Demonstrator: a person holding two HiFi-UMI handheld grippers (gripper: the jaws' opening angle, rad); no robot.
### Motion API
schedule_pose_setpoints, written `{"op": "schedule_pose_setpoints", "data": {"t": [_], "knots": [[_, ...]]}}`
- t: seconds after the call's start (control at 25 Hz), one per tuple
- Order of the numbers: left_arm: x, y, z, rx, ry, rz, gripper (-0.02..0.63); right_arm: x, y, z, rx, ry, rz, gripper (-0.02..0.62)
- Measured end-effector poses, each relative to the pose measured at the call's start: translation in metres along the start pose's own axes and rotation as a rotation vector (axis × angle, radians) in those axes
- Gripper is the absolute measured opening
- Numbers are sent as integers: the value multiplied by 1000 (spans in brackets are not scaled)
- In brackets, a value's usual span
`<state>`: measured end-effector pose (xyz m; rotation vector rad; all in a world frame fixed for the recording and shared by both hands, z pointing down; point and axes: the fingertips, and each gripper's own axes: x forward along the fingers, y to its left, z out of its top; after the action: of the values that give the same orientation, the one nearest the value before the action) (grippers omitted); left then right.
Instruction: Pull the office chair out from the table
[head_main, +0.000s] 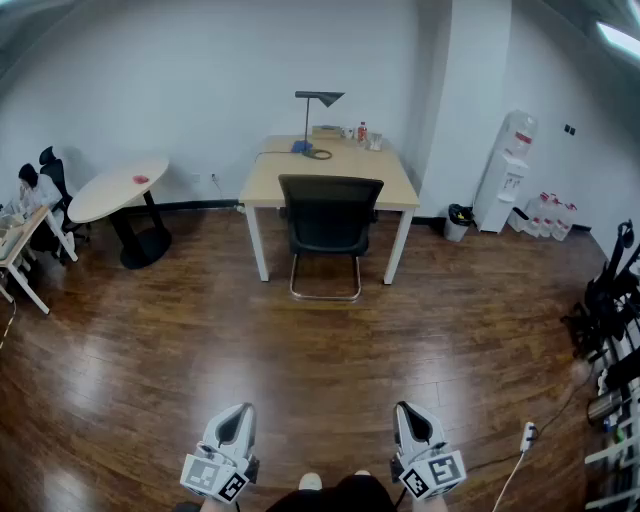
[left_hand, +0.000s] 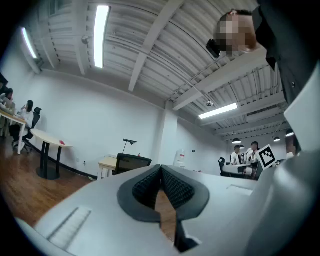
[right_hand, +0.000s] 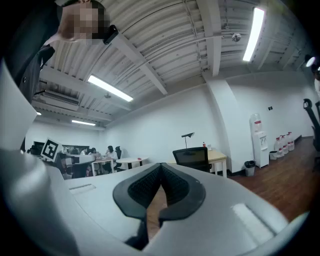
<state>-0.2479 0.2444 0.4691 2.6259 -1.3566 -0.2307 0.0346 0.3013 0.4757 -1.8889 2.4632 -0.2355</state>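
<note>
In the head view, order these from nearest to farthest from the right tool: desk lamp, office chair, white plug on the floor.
1. White plug: floor, beside the right tool.
2. Office chair: ahead, at the table.
3. Desk lamp: table's far side.

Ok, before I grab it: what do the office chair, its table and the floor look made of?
Office chair: black matte back, probably mesh or fabric, with a bent shiny tube underframe, seemingly metal. Table: pale wood-look top, likely laminate, on white legs. Floor: dark glossy wood planks, showing light reflections.
</note>
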Motion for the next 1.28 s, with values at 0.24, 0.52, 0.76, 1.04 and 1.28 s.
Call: {"op": "schedule_pose_setpoints", "data": {"t": [0.24, 0.52, 0.76, 1.04, 1.28], "knots": [[-6, 21, -13, -18, 14, 29, 3, 13, 7, -14, 2, 12, 14, 14], [17, 34, -16, -17, 11, 89, 3, 39, -19, -13, 14, -10, 36, 14], [74, 31, -6, 29, -14, 107, 3, 72, -75, -3, 19, -25, 38, 14], [147, 15, -5, 54, -18, 98, 3, 113, -135, 13, 23, -47, 52, 14], [187, 4, -5, 60, -19, 126, 2, 129, -179, 18, 33, -33, 63, 14]]}}
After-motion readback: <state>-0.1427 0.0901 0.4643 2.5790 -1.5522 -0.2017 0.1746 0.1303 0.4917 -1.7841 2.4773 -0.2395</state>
